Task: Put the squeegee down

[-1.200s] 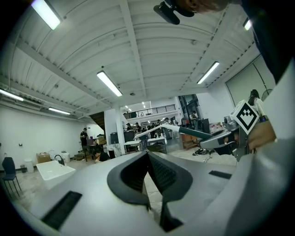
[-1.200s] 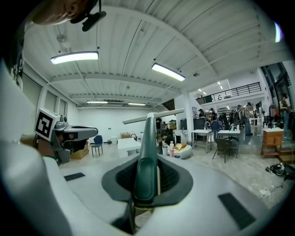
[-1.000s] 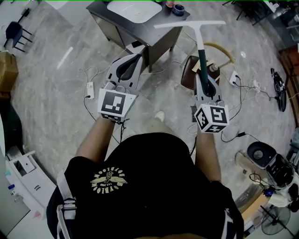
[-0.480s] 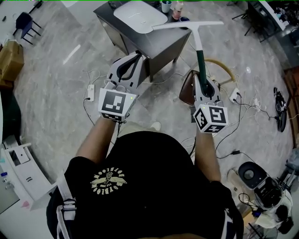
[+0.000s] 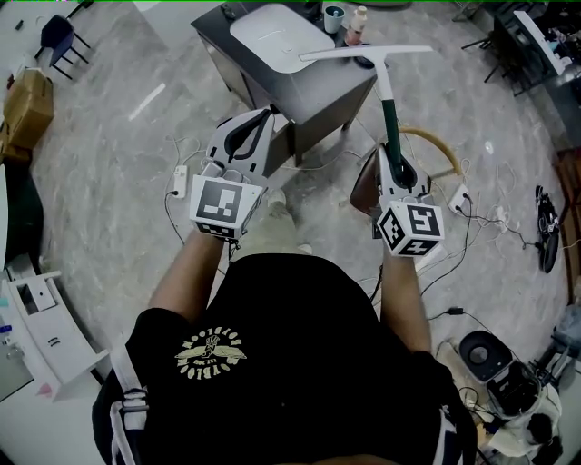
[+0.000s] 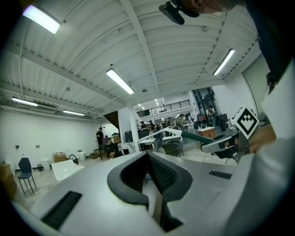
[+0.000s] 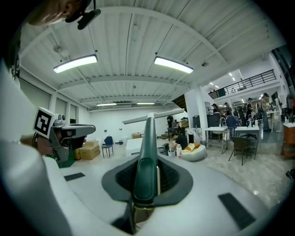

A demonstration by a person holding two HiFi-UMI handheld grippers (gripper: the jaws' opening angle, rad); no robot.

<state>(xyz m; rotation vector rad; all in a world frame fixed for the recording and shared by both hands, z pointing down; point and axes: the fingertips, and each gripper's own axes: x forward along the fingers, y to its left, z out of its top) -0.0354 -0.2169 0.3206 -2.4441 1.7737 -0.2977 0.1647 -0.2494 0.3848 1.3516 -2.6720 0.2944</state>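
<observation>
Nearest, two forearms were seen stretched forward from a black T-shirt, each hand carrying a gripper with a marker cube [image 5: 410, 229] at its rear. The left gripper [image 5: 264, 114] was held level over the marble floor [image 5: 118, 182], its jaws brought together with nothing between them, as its own view [image 6: 150, 171] showed. The right gripper [image 5: 391, 150] was held beside it, well apart, and its jaws were clamped on the dark green handle of the squeegee [image 5: 390, 113]. In the right gripper view [image 7: 146, 177] that handle [image 7: 148, 138] was seated between the pads and ran straight out from the jaws, away from the person. The squeegee was thus carried in the air, set down on nothing, with its white neck rising to a long pale blade lying crosswise at the far end. From the left gripper view the squeegee [image 6: 184, 135] was seen side-on off to the right. Below the right gripper a brown chair [image 5: 365, 182] with a curved tan back stood on the floor among cables. Farther off, a dark grey table [image 5: 318, 82] bore a white tray [image 5: 272, 36], and a cup [image 5: 334, 16] and a small bottle [image 5: 359, 23] stood at its far edge; in the head view the blade was seen over that end of the table.
</observation>
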